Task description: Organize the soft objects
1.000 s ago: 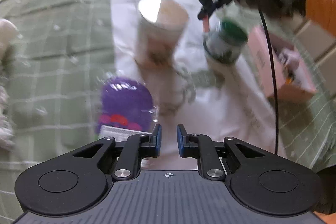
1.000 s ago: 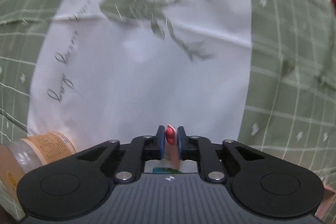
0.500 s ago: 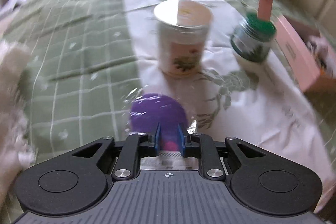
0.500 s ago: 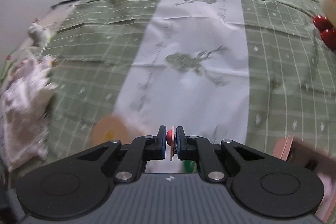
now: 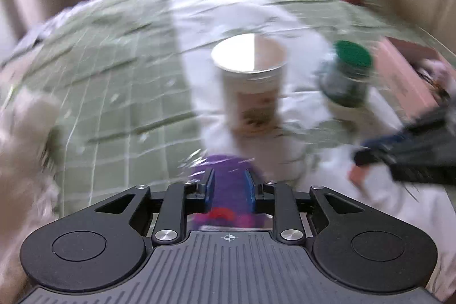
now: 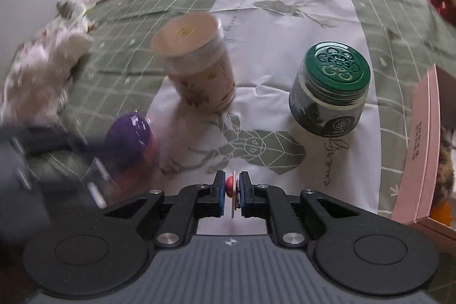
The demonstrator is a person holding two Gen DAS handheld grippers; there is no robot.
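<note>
The right gripper has swung from over the green-lidded jar to low beside the left gripper, and the purple pack now sits between the left jaws.

The left jaws are opening with the pack between them; blur hides whether the pads still touch it. The right jaws are clenched on a thin pink card with a red dot. The pack looks glossy, crinkly and squashy, purple with a red mark, lying on the bed cover. Ahead of the jaws stand the tan-lidded jar and the green one; a fluffy white thing lies far left, a pink box right. By my judgement little is sorted yet: the soft things lie scattered.
</note>
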